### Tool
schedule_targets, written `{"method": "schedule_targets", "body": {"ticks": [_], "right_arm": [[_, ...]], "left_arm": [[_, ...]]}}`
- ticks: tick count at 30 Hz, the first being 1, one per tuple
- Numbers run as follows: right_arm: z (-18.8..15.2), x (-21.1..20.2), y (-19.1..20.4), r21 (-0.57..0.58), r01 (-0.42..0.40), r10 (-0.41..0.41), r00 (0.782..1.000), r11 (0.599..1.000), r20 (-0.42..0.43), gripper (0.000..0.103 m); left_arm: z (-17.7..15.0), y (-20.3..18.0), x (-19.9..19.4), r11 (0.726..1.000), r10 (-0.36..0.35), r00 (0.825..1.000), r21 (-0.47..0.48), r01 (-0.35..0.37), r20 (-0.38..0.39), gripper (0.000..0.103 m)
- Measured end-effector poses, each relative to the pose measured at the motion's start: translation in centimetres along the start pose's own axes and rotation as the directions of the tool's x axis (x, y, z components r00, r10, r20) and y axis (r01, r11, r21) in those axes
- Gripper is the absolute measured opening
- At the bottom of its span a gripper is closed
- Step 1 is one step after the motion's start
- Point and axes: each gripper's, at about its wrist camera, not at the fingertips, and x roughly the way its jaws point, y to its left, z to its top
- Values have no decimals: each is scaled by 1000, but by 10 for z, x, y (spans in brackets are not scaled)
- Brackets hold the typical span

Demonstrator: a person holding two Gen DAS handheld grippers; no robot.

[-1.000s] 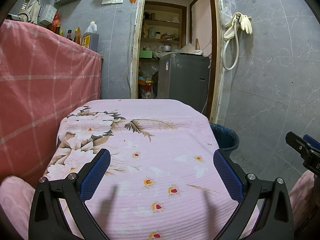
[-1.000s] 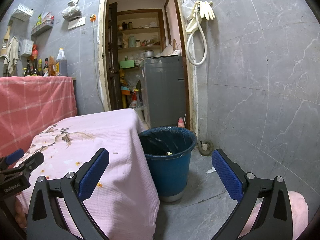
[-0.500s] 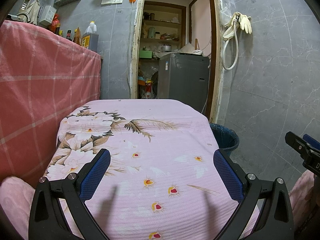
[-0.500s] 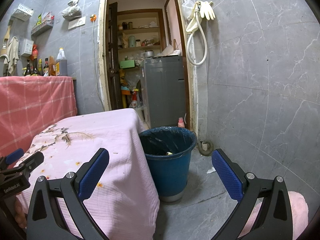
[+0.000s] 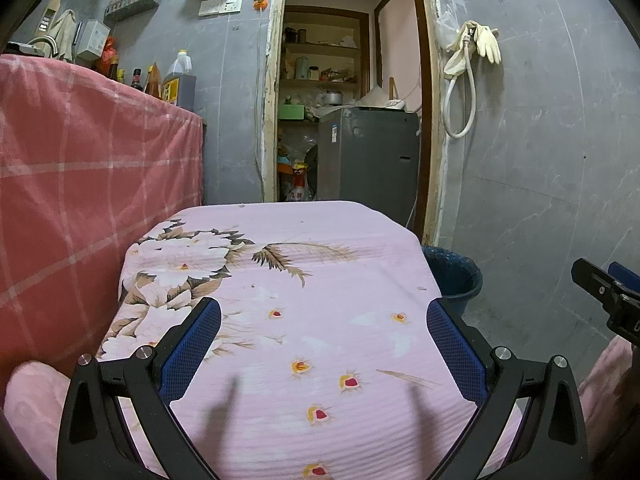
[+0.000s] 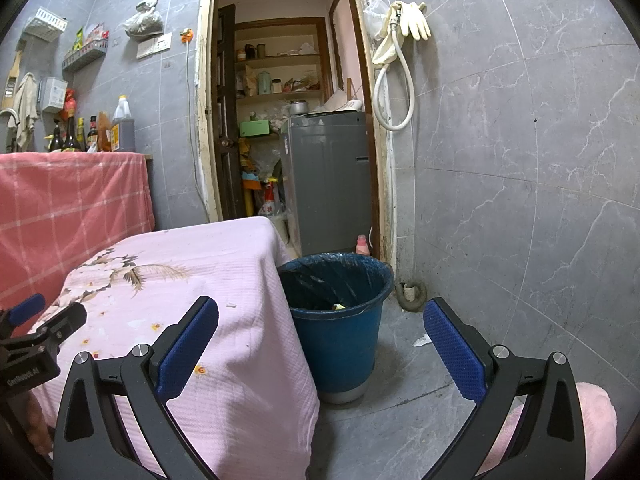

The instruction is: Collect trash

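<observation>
Both the left gripper and right gripper are held spread and empty; a scrap is seen on the floor at five o'clock from the bin. It is best approached low by the right one, then closed on squarely.

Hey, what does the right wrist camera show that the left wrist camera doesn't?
Only the right wrist view shows inside the blue trash bin, where a yellowish scrap lies, plus a white scrap on the floor, a pink bottle and the floor drain pipe.

Only the left wrist view shows the near part of the floral tablecloth, with the left gripper open above it.

Both show the bin, the tablecloth, the grey washing machine, the hanging rubber gloves and the right gripper, open and empty.
</observation>
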Motion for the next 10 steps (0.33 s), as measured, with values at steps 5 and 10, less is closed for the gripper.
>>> {"method": "schedule_targets", "body": {"ticks": [5, 10], "right_arm": [[0, 0, 0, -1, 0, 0, 1000, 1000, 0, 103], [0, 0, 0, 1, 0, 0, 1000, 1000, 0, 103]], "left_arm": [[-1, 4, 1, 1000, -1, 1000, 12, 1, 6, 101], [-1, 4, 1, 1000, -1, 1000, 13, 1, 7, 101]]}}
